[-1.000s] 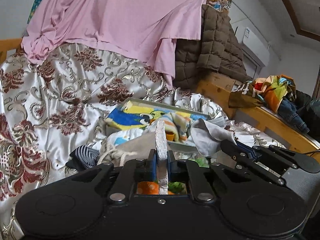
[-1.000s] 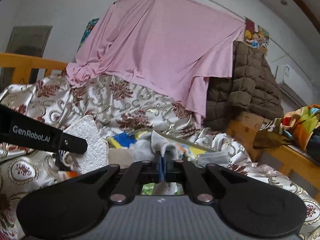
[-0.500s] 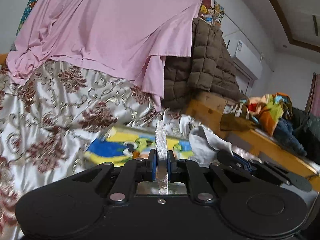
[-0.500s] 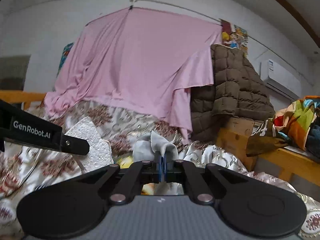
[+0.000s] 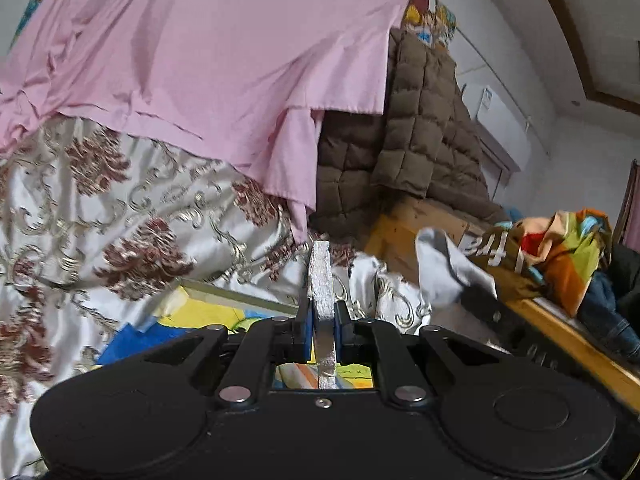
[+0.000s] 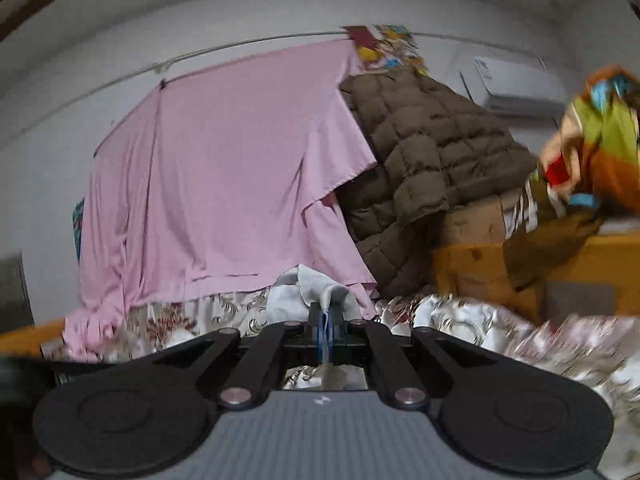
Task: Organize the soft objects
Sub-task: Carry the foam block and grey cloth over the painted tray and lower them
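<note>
My left gripper (image 5: pixel 322 316) is shut on a thin white foam pad (image 5: pixel 321 276), seen edge-on and standing up between the fingers. My right gripper (image 6: pixel 325 320) is shut on a light grey cloth (image 6: pixel 316 288) that bunches above the fingertips. The same grey cloth (image 5: pixel 448 268) also shows in the left wrist view, held up at the right by the other gripper. Below the left gripper lies a tray with a yellow and blue cartoon-print cloth (image 5: pixel 192 316) on the bed.
A floral satin bedspread (image 5: pixel 120 216) covers the bed. A pink sheet (image 5: pixel 208 60) and a brown quilted coat (image 5: pixel 412 140) hang at the back. A wooden bed rail (image 5: pixel 560 332) at the right carries a colourful pile of clothes (image 5: pixel 560 248).
Both grippers have risen and tilted upward with their loads. The pile of small items in the tray has dropped out of view. The right view has swung right and is blurred.
</note>
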The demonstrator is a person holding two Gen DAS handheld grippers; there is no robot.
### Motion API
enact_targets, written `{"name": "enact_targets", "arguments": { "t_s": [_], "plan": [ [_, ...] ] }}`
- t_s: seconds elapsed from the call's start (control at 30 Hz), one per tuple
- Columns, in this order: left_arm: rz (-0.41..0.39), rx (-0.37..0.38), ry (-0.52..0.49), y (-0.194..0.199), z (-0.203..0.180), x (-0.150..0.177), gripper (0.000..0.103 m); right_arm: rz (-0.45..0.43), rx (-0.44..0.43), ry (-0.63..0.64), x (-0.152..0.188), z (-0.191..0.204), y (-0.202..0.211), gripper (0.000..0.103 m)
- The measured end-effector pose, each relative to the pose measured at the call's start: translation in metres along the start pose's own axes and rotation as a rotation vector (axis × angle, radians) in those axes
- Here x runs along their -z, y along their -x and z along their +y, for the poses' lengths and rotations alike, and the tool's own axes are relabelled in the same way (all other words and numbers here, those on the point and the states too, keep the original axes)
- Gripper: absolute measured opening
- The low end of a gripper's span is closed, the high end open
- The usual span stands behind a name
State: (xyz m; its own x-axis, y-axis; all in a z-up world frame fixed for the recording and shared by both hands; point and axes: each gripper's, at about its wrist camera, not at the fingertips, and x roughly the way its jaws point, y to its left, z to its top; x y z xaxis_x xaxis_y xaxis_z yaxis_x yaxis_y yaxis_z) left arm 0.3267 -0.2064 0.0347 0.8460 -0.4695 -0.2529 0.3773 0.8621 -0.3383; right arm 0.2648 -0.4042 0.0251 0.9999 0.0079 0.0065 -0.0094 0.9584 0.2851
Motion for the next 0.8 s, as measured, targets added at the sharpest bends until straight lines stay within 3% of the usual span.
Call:
{"name": "enact_targets", "arguments": {
  "t_s": [0.1, 0.37, 0.6, 0.8],
  "plan": [
    [0.028, 0.003, -0.001, -0.024, 0.002, 0.006, 0.01, 0.065, 0.003, -0.063, 0.008, -0.019, -0.02, 0.002],
    [0.131, -0.004, 0.113, -0.078, 0.011, 0.021, 0.011, 0.268, 0.063, -0.18, 0.035, -0.052, -0.053, 0.002],
    [0.187, -0.071, 0.113, -0.089, 0.014, 0.032, 0.012, 0.404, 0.085, -0.199, 0.048, -0.054, -0.067, 0.005],
    [0.251, -0.119, 0.152, -0.096, 0.029, 0.036, 0.015, 0.462, 0.112, -0.165, 0.057, -0.048, -0.073, 0.009]
  ]
}}
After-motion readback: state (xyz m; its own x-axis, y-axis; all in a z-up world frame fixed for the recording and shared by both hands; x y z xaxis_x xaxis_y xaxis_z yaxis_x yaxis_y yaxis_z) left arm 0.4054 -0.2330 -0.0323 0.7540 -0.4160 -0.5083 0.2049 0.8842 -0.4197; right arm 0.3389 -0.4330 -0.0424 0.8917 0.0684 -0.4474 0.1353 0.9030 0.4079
